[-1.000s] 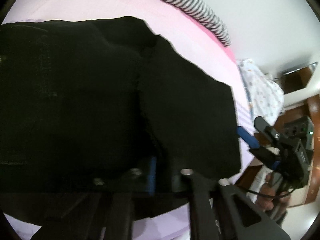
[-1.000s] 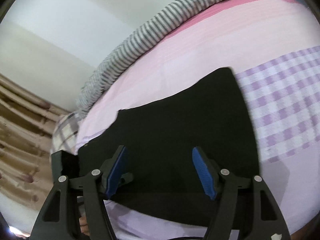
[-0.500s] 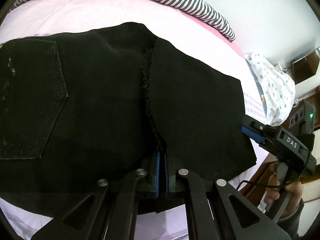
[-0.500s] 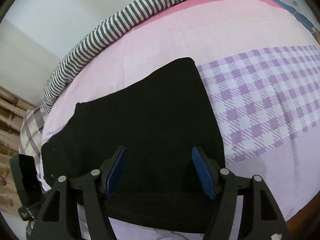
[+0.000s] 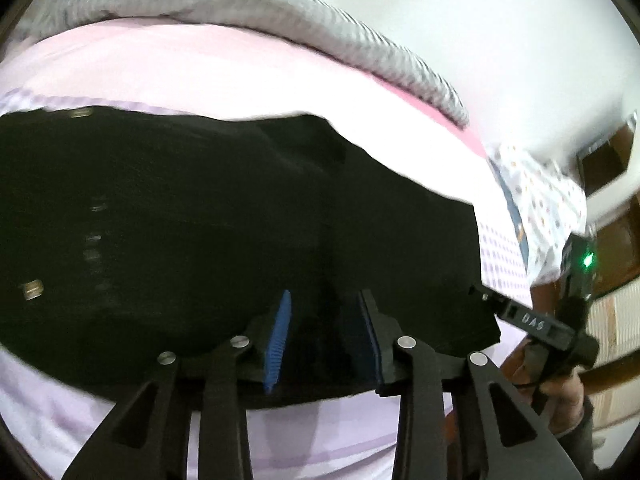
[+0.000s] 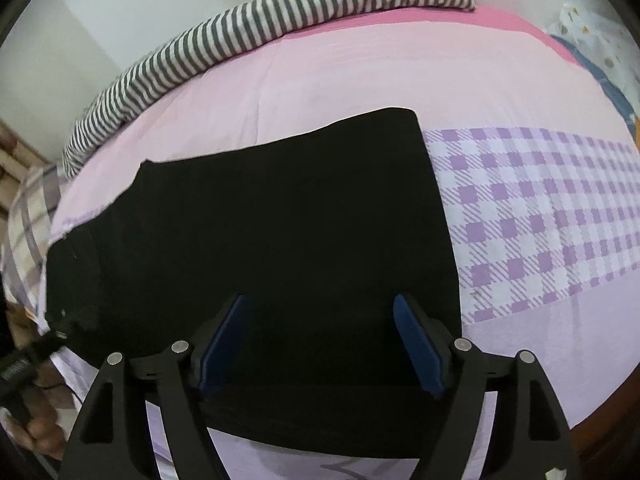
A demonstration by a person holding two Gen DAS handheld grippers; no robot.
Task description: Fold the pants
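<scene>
**A:** Where are the pants (image 6: 280, 248)?

**B:** Flat on the bed (image 6: 360, 80), a black folded slab under and ahead of both sets of fingers. The near edge runs just below my left gripper (image 5: 324, 336); its fingers are opening, cloth behind the gap, nothing pinched. My right gripper (image 6: 320, 344) is opening too, standing wide above the fabric, clear of it.

**A:** Which step?

**B:** I judge a fold is just laid down and I'm letting go. Next I'd pick an end, probably the hem edge right of my right fingers, pinch all layers together, then carry it across toward the waistband.
</scene>
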